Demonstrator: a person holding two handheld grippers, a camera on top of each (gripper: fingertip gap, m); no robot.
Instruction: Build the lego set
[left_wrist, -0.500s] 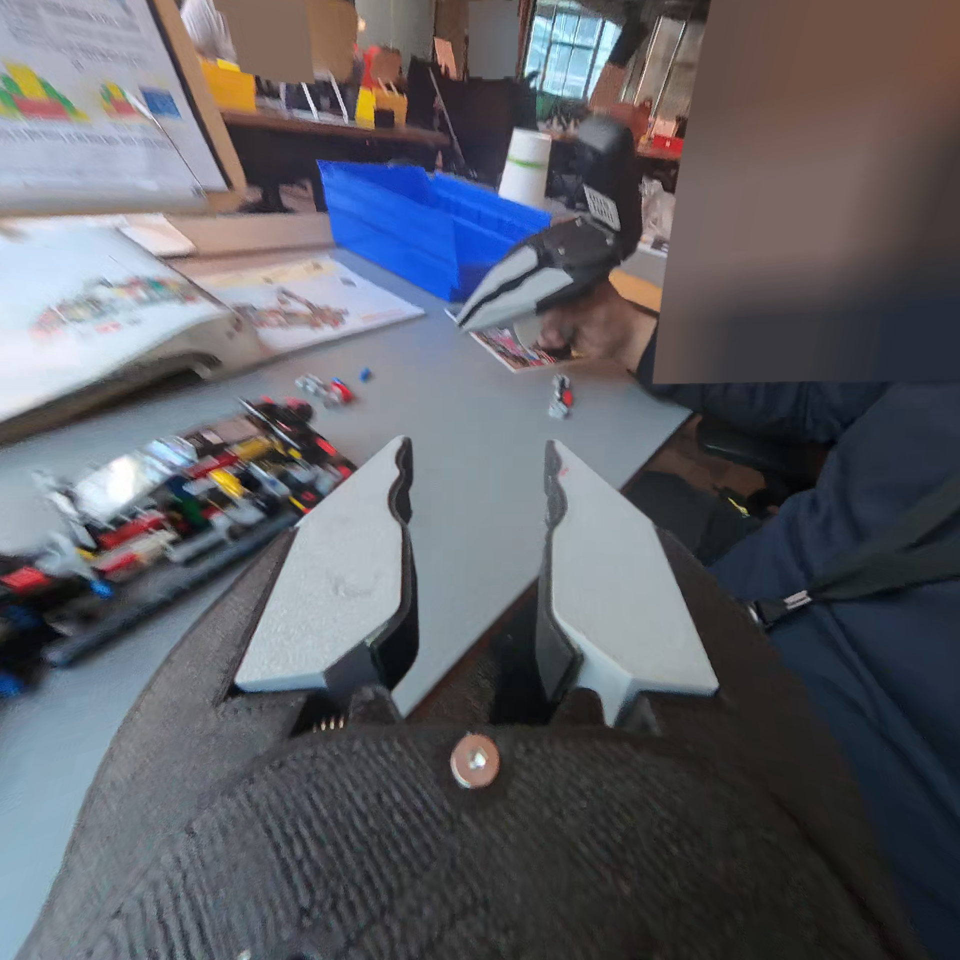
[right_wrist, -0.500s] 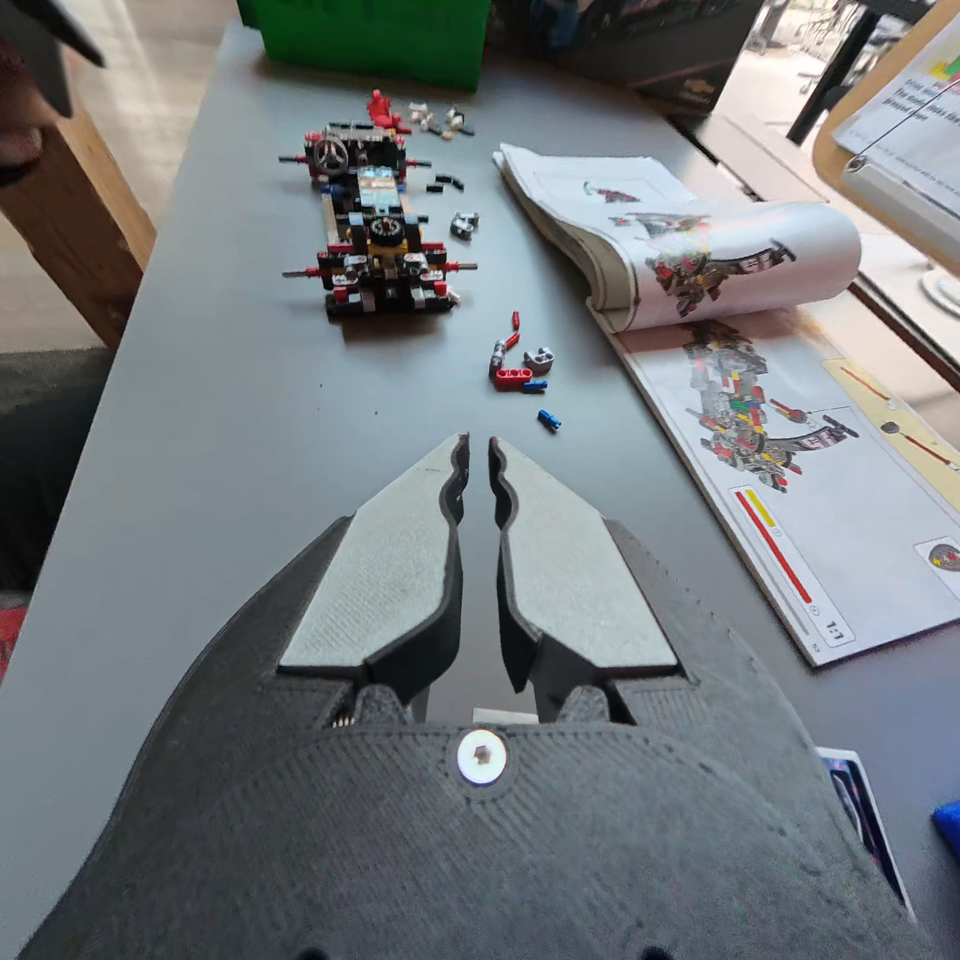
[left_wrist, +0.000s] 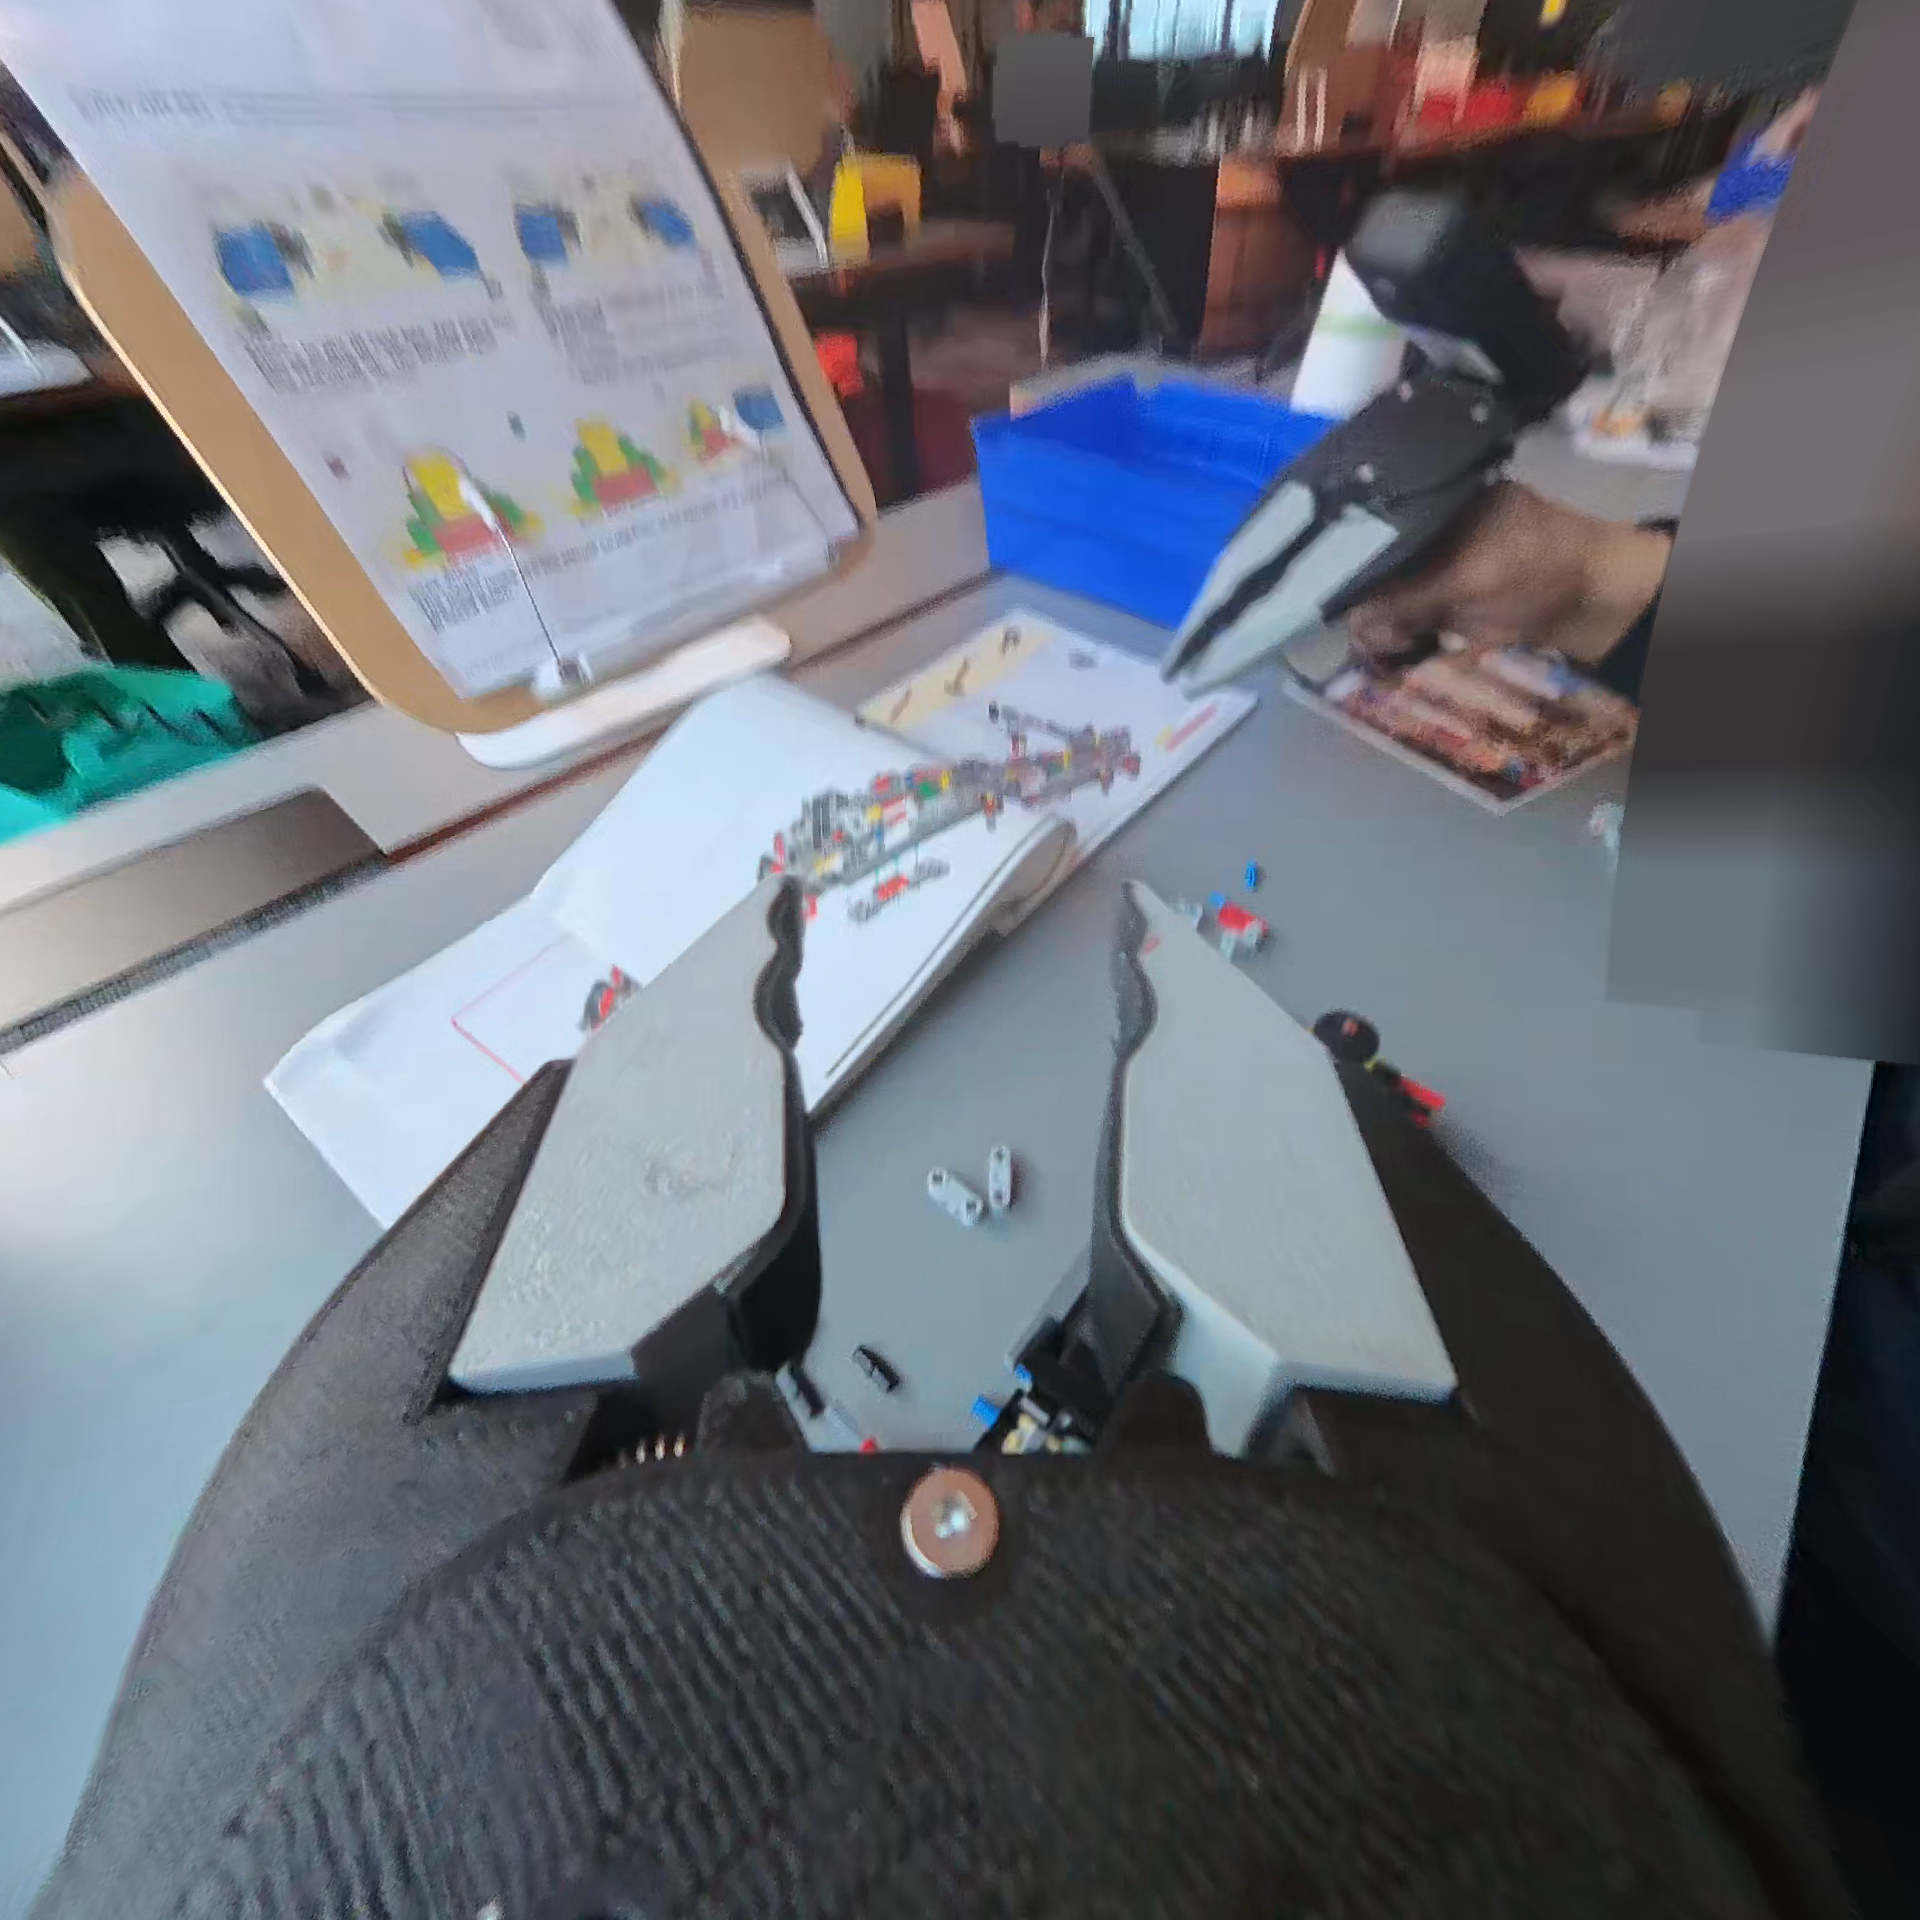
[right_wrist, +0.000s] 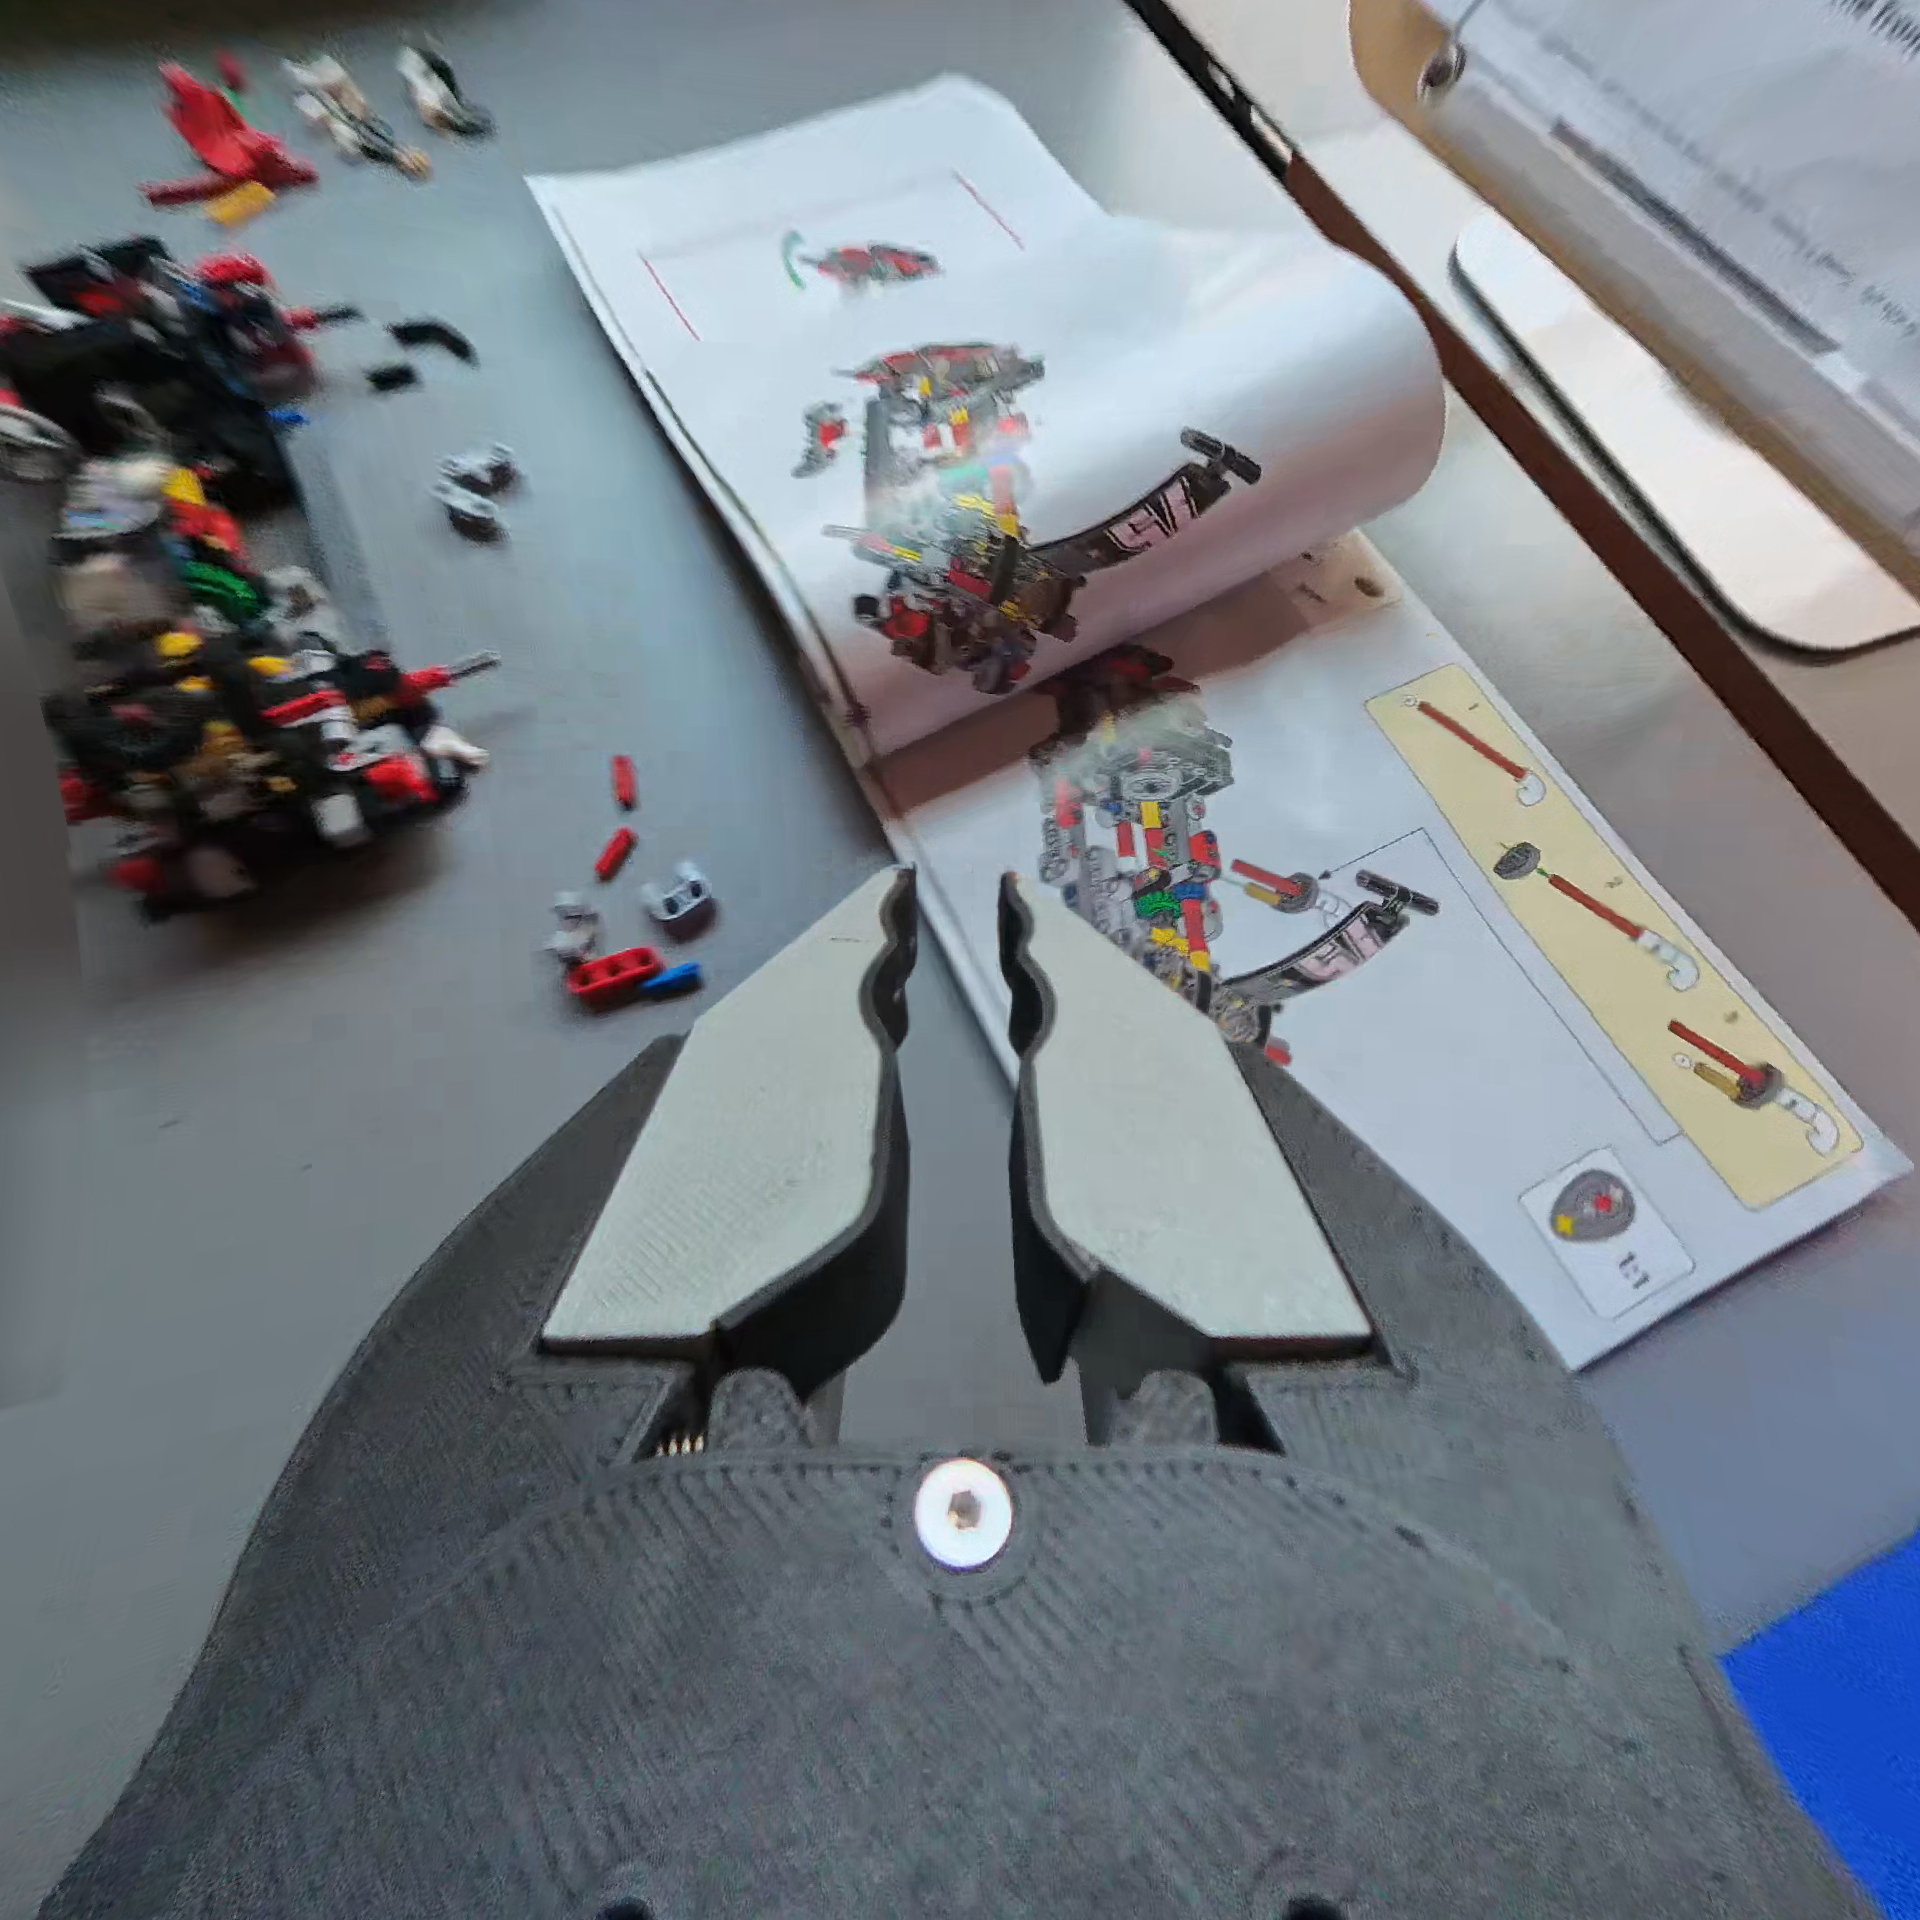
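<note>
L gripper (left_wrist: 956, 914): jaws wide apart, nothing between them, held over the grey table (left_wrist: 1558, 1195). Under the gap lie two small grey connector pcs (left_wrist: 971, 1184); a black pin (left_wrist: 876, 1368) sits nearer the gripper base. Just ahead: open instruction booklet (left_wrist: 727, 831), w/ a red-and-grey brick cluster (left_wrist: 1231, 925) to its right.

R gripper (right_wrist: 956, 914): jaws slightly apart, nothing held, tips over the booklet's near edge. To its left: red 3-hole beam (right_wrist: 613, 974), blue pin (right_wrist: 673, 977), then the partly built brick vehicle (right_wrist: 208, 675). Farther off: blue bin (left_wrist: 1122, 499), document stand (left_wrist: 468, 364).
</note>
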